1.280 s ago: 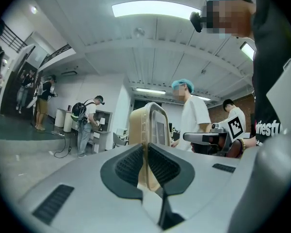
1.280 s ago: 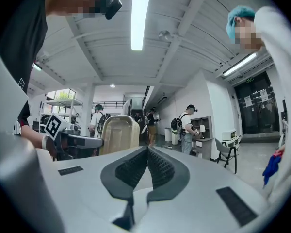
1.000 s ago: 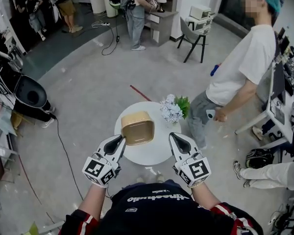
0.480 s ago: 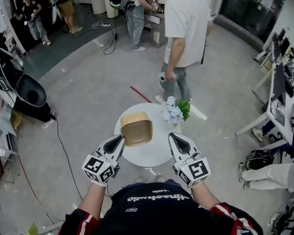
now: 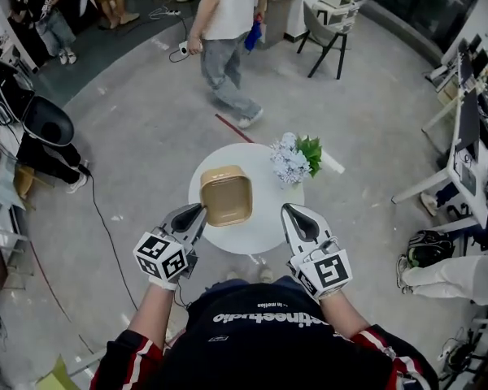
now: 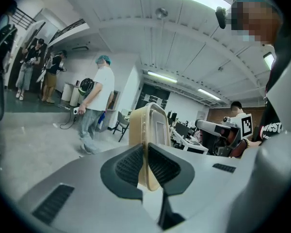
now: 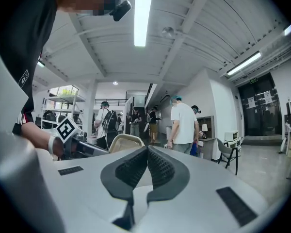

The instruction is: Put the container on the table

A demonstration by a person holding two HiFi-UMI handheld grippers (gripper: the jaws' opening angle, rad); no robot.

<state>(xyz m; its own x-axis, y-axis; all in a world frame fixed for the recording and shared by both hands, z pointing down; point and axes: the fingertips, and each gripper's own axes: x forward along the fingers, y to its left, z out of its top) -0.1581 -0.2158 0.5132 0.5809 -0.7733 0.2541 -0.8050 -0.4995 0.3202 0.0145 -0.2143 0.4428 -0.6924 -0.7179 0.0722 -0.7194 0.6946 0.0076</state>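
Now the left gripper (image 5: 197, 214) pinches the left rim of the tan container (image 5: 226, 196), perhaps just above the round table (image 5: 264, 236); the right gripper (image 5: 290, 212) is pressed shut, empty.

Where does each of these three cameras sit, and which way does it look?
Head view: on the person's head, looking steeply down at the round table, container and flowers; torso, forearms, left gripper, right gripper show.
Left gripper view: on the left gripper, looking along its jaws, shut on the container's rim; the right gripper shows beyond.
Right gripper view: on the right gripper, facing level across the room; jaws together, empty; the left gripper shows at left.
Shared: both gripper views catch the container and a person in white.
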